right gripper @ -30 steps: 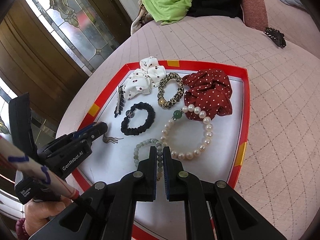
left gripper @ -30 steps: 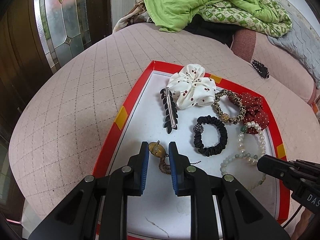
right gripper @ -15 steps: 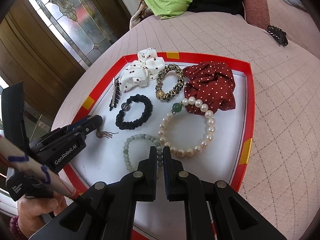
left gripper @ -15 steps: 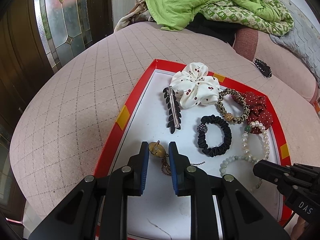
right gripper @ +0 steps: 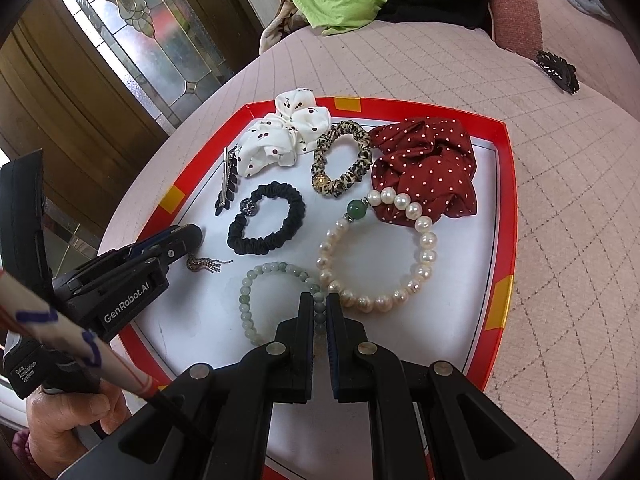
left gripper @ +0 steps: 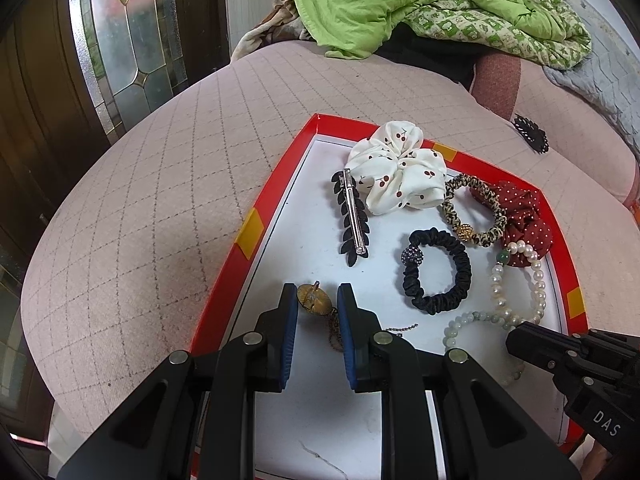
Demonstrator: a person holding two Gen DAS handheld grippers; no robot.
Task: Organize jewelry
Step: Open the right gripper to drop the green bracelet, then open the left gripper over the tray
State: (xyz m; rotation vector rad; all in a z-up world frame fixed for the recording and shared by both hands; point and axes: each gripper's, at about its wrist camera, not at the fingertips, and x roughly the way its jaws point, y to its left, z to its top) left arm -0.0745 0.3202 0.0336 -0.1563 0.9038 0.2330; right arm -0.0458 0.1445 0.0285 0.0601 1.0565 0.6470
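A red-rimmed white tray [left gripper: 256, 228] [right gripper: 502, 208] lies on a pink quilted cushion. My left gripper [left gripper: 317, 298] [right gripper: 188, 238] is shut on a gold brooch [left gripper: 312, 303] with dangling chains [right gripper: 204, 265], near the tray's left side. My right gripper [right gripper: 319, 304] [left gripper: 516, 332] is shut on a pale green bead bracelet [right gripper: 256, 280] [left gripper: 460, 324]. On the tray lie a pearl bracelet [right gripper: 424, 244], a black scrunchie [left gripper: 460, 276] [right gripper: 296, 204], a leopard hair tie [right gripper: 362, 152], a red dotted scrunchie [right gripper: 432, 160], a white cherry scrunchie [left gripper: 400, 176] and a black leaf clip [left gripper: 352, 220].
A second black leaf clip [left gripper: 530, 134] [right gripper: 558, 70] lies on the cushion beyond the tray. Green bedding [left gripper: 400, 0] is piled at the back. A wooden door with leaded glass [left gripper: 132, 32] stands at the left. A hand [right gripper: 68, 424] holds the left gripper's handle.
Both views have drifted slightly, so the tray items sit a little differently in frame. Both grippers keep their grip, the left on the brooch and the right on the green bracelet.
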